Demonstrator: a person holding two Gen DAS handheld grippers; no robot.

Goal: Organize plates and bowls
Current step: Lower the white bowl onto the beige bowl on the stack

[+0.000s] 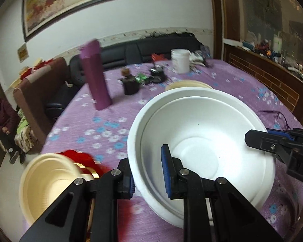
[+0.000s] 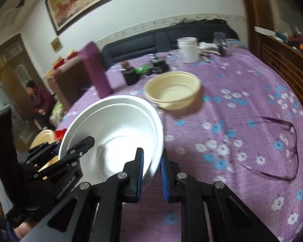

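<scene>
A white bowl [image 1: 202, 141], apparently two nested, hangs over the purple flowered tablecloth [image 1: 111, 125] between both grippers. My left gripper [image 1: 148, 173] is shut on its near left rim, one blue pad inside and one outside. My right gripper [image 2: 151, 173] is shut on the opposite rim of the white bowl [image 2: 115, 137], which tilts in this view. The right gripper [image 1: 260, 141] reaches in from the right edge, and the left gripper [image 2: 76, 149] from the left. Cream bowls [image 2: 171, 88] stand stacked behind. Another cream bowl [image 1: 46, 179] sits at the near left on something red.
A tall purple container [image 2: 95, 70], a small dark pot [image 2: 131, 76], dark clutter and a white jar [image 2: 187, 49] stand at the table's far side. Eyeglasses [image 2: 282, 151] lie on the right. A person [image 2: 38, 100] sits beyond the table's left edge, near a sofa.
</scene>
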